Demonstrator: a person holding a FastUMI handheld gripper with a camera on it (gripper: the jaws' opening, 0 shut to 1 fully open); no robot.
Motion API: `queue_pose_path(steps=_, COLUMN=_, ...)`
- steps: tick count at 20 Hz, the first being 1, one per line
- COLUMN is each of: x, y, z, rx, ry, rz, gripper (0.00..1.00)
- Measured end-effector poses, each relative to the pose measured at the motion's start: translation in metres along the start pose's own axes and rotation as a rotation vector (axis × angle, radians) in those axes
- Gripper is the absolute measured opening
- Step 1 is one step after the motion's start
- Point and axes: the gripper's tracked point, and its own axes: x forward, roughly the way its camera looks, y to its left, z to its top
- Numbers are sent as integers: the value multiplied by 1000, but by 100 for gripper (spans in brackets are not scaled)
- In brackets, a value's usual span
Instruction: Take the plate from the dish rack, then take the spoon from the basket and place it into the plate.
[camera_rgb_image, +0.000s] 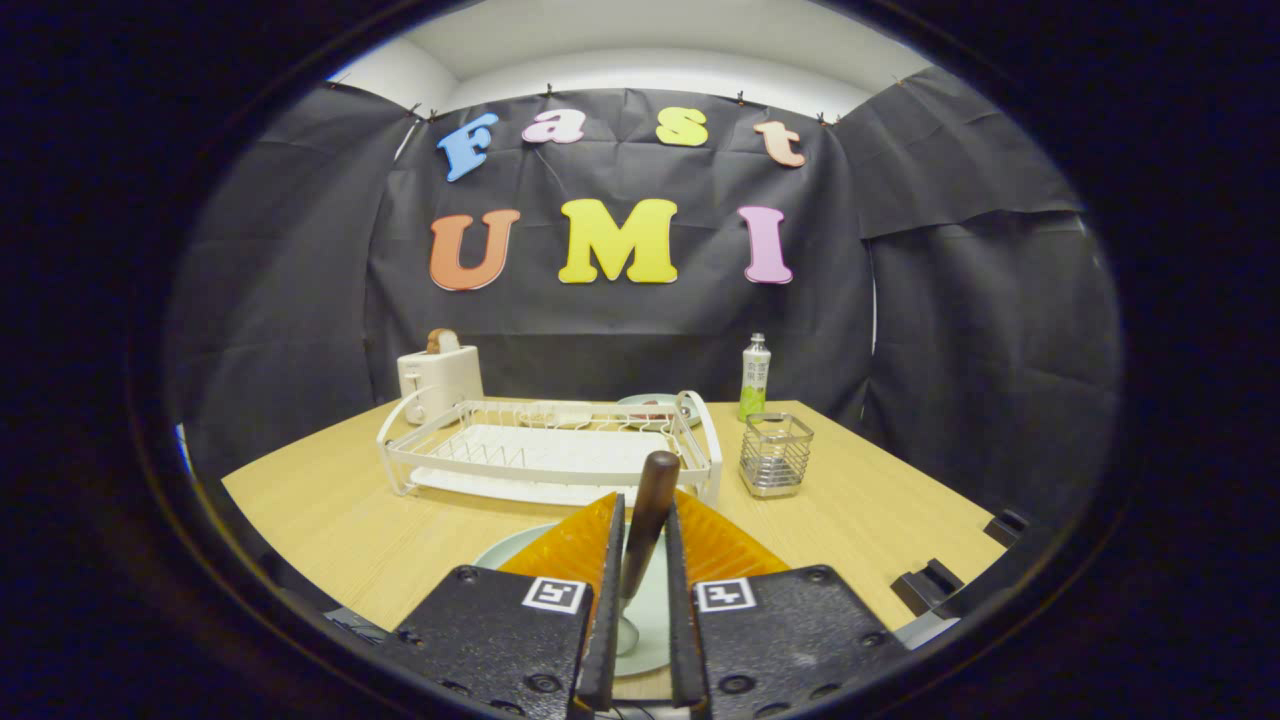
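Observation:
My gripper (645, 515) is shut on the spoon (648, 500). Its dark brown handle rises between the two fingers and its metal bowl hangs down over the pale green plate (520, 550). The plate lies flat on the wooden table right under the fingers, which hide most of it. The white dish rack (550, 450) stands just beyond the fingers with no plate in its slots. To the right of the rack stands the wire basket (775, 455), with nothing in it.
A white toaster (438, 375) with bread in it stands behind the rack's left end. A green and white bottle (755, 378) stands behind the basket. Another small dish (650, 403) lies behind the rack. The wooden table (330, 520) shows bare wood left and right of the fingers.

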Motion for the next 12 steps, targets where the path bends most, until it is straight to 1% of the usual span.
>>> queue_pose_path(steps=1, x=-4, y=-2, z=3, rx=12, ry=0, rz=6, gripper=34)
queue_pose_path(steps=2, x=-8, y=-2, z=6, rx=26, ry=-5, rz=17, gripper=38)
queue_pose_path(steps=3, x=-12, y=-4, z=12, rx=35, ry=-16, rz=24, gripper=44)
queue_pose_path(steps=7, x=-32, y=-16, z=33, rx=20, ry=-81, rz=6, gripper=69)
queue_pose_path(steps=8, x=-36, y=-15, z=37, rx=10, ry=-91, rz=9, gripper=71)
queue_pose_path(steps=9, x=-42, y=-15, z=41, rx=0, ry=-95, rz=11, gripper=79)
queue_pose_path(steps=10, x=-48, y=-15, z=45, rx=-7, ry=-105, rz=18, gripper=80)
queue_pose_path(steps=11, x=-52, y=-15, z=50, rx=-10, ry=-114, rz=17, gripper=87)
queue_pose_path(steps=12, x=-56, y=-19, z=53, rx=-11, ry=-117, rz=1, gripper=88)
